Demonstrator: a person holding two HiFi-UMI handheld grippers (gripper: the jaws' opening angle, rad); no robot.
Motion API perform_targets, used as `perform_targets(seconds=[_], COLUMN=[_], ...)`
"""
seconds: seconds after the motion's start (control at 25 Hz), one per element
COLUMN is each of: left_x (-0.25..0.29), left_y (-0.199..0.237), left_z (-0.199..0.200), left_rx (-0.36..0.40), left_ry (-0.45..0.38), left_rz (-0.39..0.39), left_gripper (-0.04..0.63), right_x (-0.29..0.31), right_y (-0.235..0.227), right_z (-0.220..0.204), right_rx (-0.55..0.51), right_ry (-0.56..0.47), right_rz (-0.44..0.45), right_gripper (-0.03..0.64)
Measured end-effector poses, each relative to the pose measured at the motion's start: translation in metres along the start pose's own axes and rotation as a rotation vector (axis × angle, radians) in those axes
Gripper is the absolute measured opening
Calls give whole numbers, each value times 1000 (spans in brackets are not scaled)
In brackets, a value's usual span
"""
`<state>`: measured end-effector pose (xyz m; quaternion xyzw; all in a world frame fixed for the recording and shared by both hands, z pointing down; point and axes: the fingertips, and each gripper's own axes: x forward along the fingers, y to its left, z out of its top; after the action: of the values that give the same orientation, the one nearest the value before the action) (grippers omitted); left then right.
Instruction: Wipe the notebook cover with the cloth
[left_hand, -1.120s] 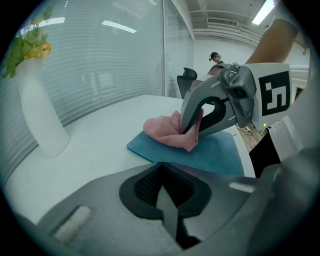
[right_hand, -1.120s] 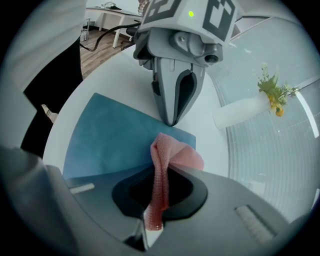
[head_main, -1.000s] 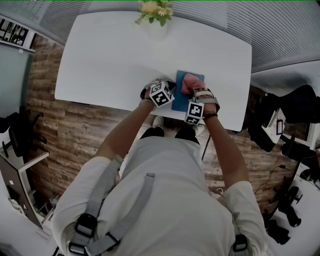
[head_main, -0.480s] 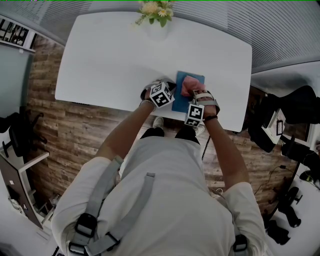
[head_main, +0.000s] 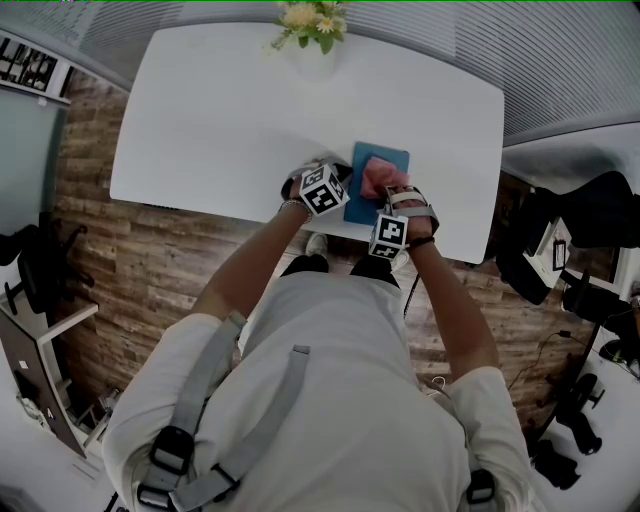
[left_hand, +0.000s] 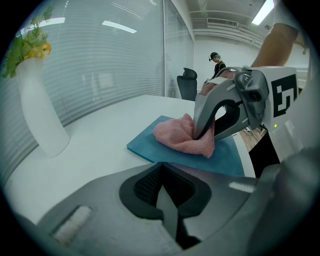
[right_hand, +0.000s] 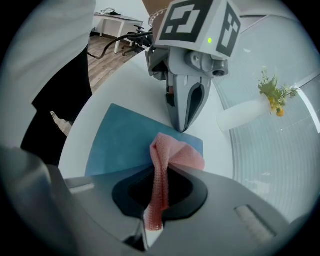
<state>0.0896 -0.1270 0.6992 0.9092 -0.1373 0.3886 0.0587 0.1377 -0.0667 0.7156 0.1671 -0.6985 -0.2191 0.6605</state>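
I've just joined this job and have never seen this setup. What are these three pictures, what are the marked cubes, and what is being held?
There is no robot arm. A person at a white table holds a pair of tongs in each hand, and the marked cubes are parts of those tongs. The head view looks down from the person's head. The other two views come from cameras riding on each pair, looking along its jaws. On the table are a blue notebook and a white vase of flowers. The right tongs are shut on a pink cloth, which rests on the notebook. The left tongs are shut with nothing between them, their tip at the notebook's edge.
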Motion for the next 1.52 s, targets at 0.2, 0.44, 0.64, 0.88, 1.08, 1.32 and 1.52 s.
perform_targets(seconds=[0.2, 0.44, 0.64, 0.88, 1.08, 1.32, 1.52], left_x=[0, -1, 0, 0, -1, 0, 1], left_y=[0, 0, 0, 0, -1, 1, 1], left_z=[0, 1, 0, 0, 0, 0, 0], left_rx=[-2, 0, 0, 1, 2, 1, 0], left_ry=[0, 0, -1, 0, 0, 0, 0], left_rz=[-2, 1, 3, 6, 6, 5, 3], left_gripper=[-2, -2, -2, -2, -2, -2, -2], right_x=[-4, -8, -12, -18, -23, -27, -30], right_y=[5, 13, 19, 25, 34, 38, 42], right_z=[3, 6, 10, 16, 19, 21, 23], right_rx=[6, 19, 31, 47, 65, 67, 74], right_ry=[-12, -23, -38, -60, -67, -77, -85], right_rz=[9, 24, 34, 40, 71, 78, 90], right_gripper=[2, 2, 2, 2, 2, 2, 2])
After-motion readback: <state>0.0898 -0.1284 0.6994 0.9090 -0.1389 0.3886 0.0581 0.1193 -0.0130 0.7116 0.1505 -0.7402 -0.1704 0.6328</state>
